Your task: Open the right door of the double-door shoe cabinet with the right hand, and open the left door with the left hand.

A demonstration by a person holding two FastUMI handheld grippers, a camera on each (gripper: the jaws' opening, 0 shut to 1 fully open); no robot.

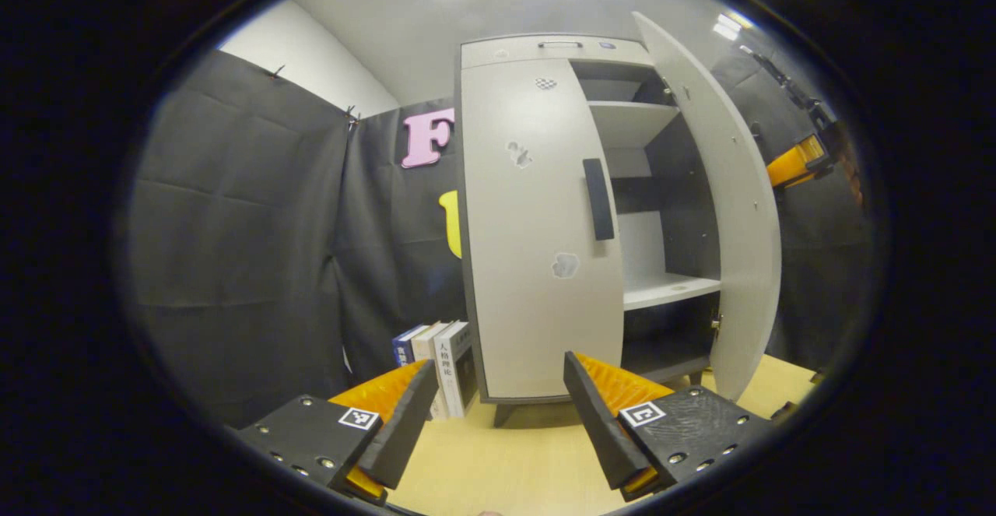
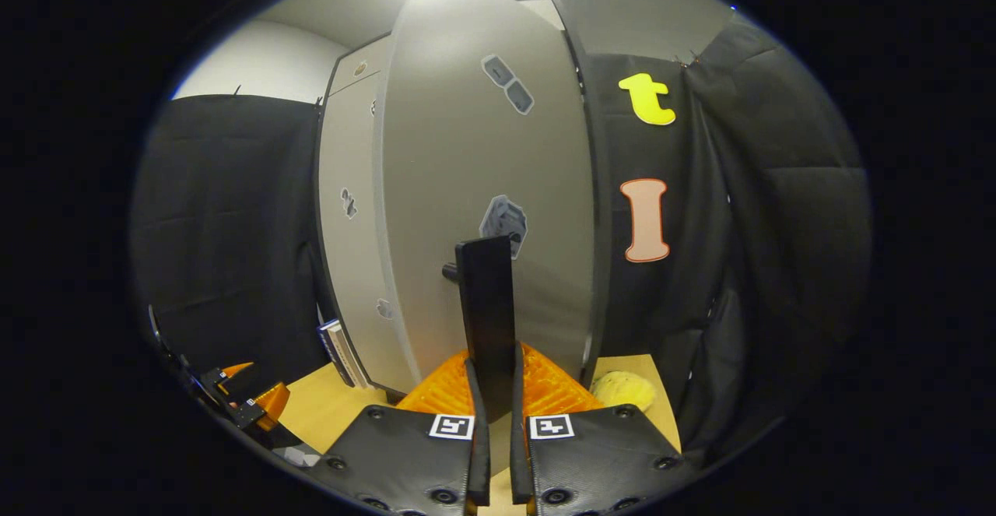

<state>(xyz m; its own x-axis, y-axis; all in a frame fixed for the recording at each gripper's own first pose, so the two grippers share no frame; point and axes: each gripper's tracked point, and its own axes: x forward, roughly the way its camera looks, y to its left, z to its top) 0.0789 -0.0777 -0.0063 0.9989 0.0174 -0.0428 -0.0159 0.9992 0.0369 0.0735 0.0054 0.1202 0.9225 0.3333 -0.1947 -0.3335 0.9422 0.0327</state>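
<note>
Right door (image 2: 482, 189) hides cabinet interior; door stickers (image 2: 504, 224) too blurry.

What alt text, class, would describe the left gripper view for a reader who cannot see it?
A pale shoe cabinet stands with its right door swung open, showing shelves, while the left door with its dark handle is shut. The open left gripper points toward it above a wooden table, with books beside the cabinet.

Both claws: left claw (image 1: 498, 415), right claw (image 2: 492, 430), black screwed housings, ribbed orange inserts, square tag markers (one each side).

Right door (image 1: 731, 212) open, left door (image 1: 537, 228) shut.
</note>
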